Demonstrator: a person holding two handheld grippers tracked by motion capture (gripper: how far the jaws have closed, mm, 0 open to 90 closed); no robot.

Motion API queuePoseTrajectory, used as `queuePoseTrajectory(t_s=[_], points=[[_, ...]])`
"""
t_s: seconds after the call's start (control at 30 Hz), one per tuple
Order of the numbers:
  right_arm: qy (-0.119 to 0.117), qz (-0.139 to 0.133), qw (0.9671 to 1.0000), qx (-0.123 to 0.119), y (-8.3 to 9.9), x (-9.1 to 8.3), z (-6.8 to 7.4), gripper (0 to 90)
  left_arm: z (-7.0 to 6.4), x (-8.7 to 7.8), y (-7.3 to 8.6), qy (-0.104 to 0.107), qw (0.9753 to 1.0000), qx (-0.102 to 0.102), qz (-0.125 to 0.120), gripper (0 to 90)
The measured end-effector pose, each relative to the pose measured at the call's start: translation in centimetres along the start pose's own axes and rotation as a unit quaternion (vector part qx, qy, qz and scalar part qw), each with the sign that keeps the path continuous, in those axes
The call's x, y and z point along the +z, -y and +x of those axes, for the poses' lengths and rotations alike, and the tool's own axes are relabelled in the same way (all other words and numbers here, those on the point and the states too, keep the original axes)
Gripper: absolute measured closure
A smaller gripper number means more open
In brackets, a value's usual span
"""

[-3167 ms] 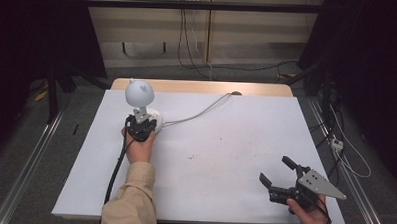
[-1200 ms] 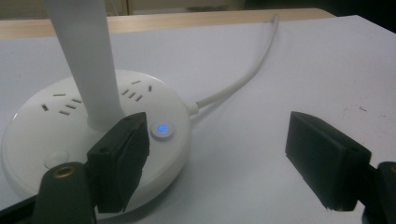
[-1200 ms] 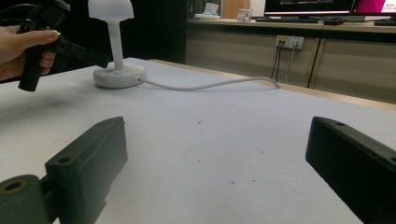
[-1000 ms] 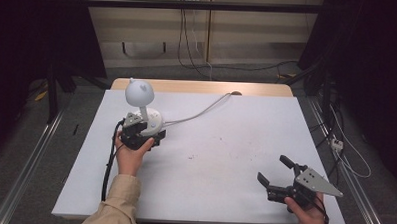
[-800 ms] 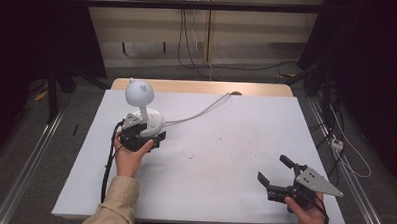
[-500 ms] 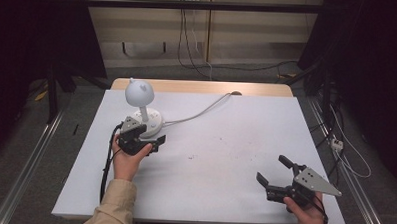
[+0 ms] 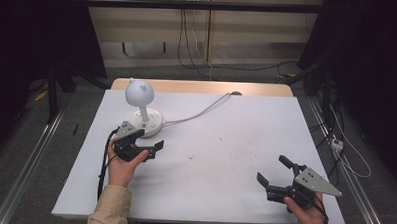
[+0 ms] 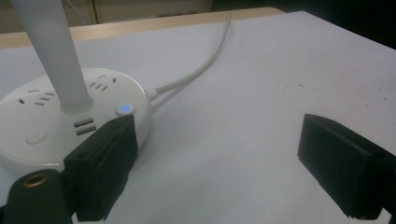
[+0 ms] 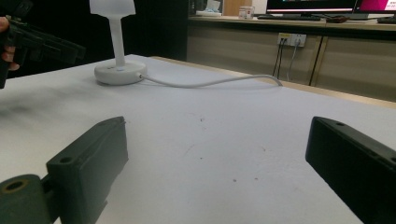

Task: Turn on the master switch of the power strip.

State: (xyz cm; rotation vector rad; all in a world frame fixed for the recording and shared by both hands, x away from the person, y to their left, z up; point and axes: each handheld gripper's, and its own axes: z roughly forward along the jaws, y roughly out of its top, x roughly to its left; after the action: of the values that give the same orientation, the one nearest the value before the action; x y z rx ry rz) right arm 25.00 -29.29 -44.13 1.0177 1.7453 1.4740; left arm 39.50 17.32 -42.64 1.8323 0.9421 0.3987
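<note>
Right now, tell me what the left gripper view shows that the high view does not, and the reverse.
The left gripper view brings out detail on the lamp base: a lit blue button, USB ports and socket slots. The high view gives the whole layout: the lamp's round head, the right tongs open near the table's near right corner, both hands, and the floor around the table. Both show the lamp base, its white cord and the open left tongs beside the base.

I work in a lab or test room: my white-topped table (image 7: 225, 158) stands on grey carpet between dark curtains, wall sockets (image 9: 289, 39) feeding cables behind its far edge, monitors (image 9: 322, 5) on a side bench.
</note>
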Motion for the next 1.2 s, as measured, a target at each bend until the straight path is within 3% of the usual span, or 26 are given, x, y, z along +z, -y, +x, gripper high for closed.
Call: queuePoseTrajectory(t_s=[0.53, 1.2], points=[[0.0, 0.003, 1.0, 0.001, 0.1, 0.0, 0.1, 5.2, 0.2, -1.5, 1.2, 0.006, 1.0, -0.006, -0.004, 10.9], [-0.003, 0.006, 1.0, -0.002, 0.2, 0.1, 0.1, 5.2, 0.5, -3.5, 2.1, 0.0, 1.0, 0.002, -0.003, 10.4]])
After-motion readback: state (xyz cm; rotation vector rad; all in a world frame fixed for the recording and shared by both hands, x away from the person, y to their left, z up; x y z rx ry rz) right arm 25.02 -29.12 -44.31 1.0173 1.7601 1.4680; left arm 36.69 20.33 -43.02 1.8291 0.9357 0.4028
